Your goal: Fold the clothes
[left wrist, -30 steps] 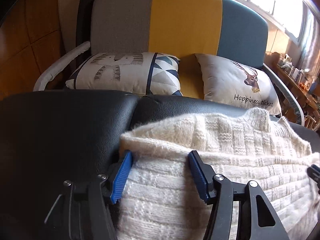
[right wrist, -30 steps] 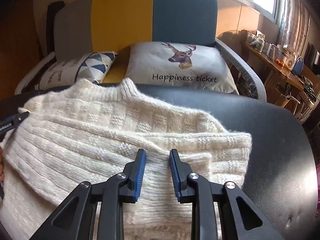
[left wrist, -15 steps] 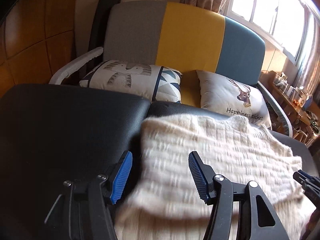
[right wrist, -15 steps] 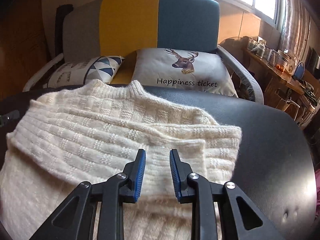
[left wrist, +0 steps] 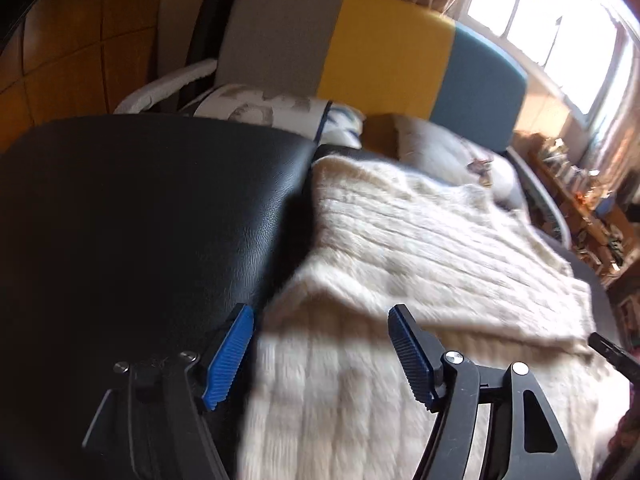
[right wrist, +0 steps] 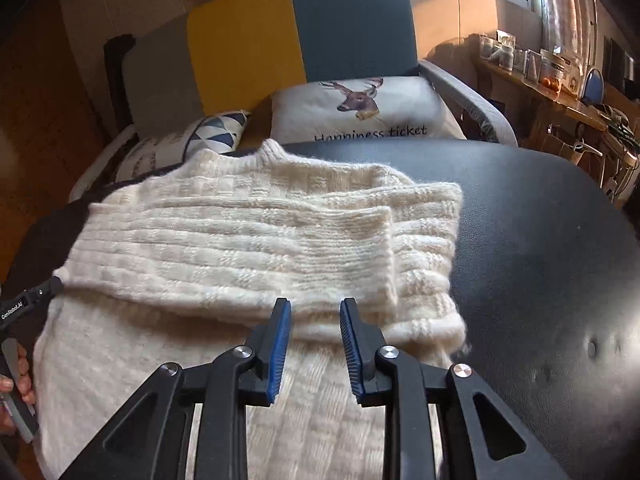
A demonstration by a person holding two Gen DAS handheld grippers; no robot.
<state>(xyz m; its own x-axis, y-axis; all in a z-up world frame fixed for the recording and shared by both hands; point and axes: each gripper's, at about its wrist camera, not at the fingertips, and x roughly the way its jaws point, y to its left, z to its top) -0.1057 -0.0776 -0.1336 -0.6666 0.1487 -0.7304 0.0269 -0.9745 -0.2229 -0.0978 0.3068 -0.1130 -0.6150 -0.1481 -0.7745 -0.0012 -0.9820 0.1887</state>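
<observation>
Cream cable-knit sweater (right wrist: 240, 240) lying on black leather seat (right wrist: 540, 240), collar toward the far side near the deer cushion (right wrist: 360, 112); both sleeves lying folded across the chest, one cuff (right wrist: 384, 256) ending near the right edge; lower body hanging off the near edge of the seat.

Right gripper (right wrist: 314, 344) hovering low over the near fold line, jaws parted by a narrow gap, clamping nothing; knit showing between the pads, but not pinched. Left gripper (left wrist: 320, 356) hovering at the left edge of the sweater, jaws spread wide, gripping nothing; view blurred, so contact with the knit not being judged.

Judging the step in hand: sleeves already lying in, lower half probably waiting to be brought up toward the collar. Doing it well: taking hold at both near corners of the hem, well apart and level; pinching through the full thickness of the bulky knit, not a single loop; lifting both sides together, avoiding dragging the crossed sleeves out of place; laying the hem just short of the collar, edges lining up.
</observation>
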